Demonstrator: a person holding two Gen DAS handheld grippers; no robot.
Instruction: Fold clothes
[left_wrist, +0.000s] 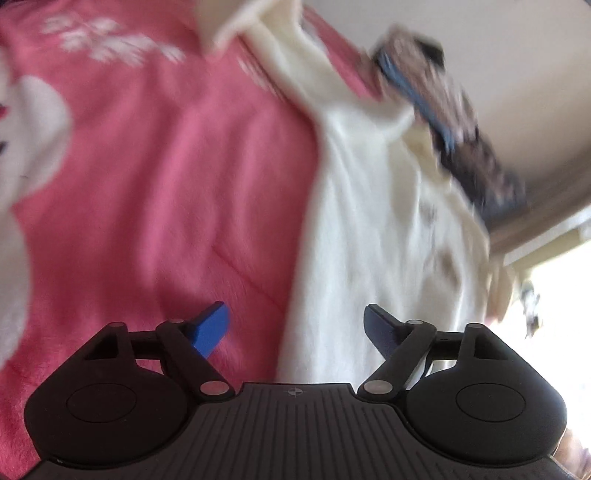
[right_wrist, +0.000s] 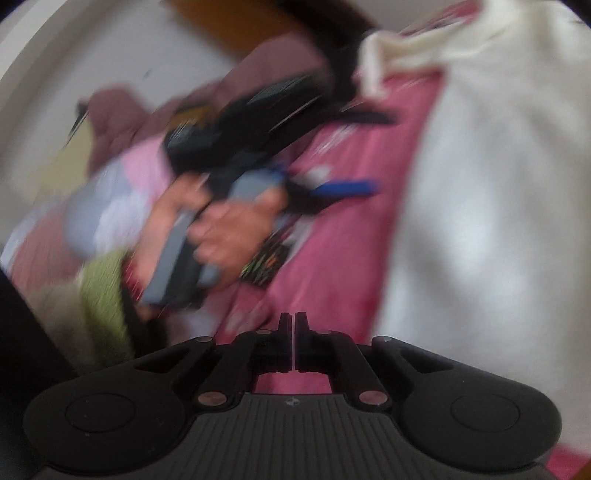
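A white garment (left_wrist: 369, 229) lies spread on a pink blanket (left_wrist: 166, 166); its right part fills the right wrist view (right_wrist: 480, 203). My left gripper (left_wrist: 295, 328) hovers open over the garment's left edge, one blue fingertip over the blanket and the other over the white cloth, with nothing pinched. A hand holds it in the right wrist view (right_wrist: 356, 153). My right gripper (right_wrist: 294, 325) is shut over the pink blanket with no cloth seen between its fingers. It also shows, blurred, by the garment's far edge (left_wrist: 391, 66).
A heap of other clothes, green (right_wrist: 103, 295), lilac and pink (right_wrist: 110, 206), lies at the left of the right wrist view. A small dark patterned item (right_wrist: 266, 262) rests on the blanket. A pale wall (left_wrist: 498, 55) rises behind the bed.
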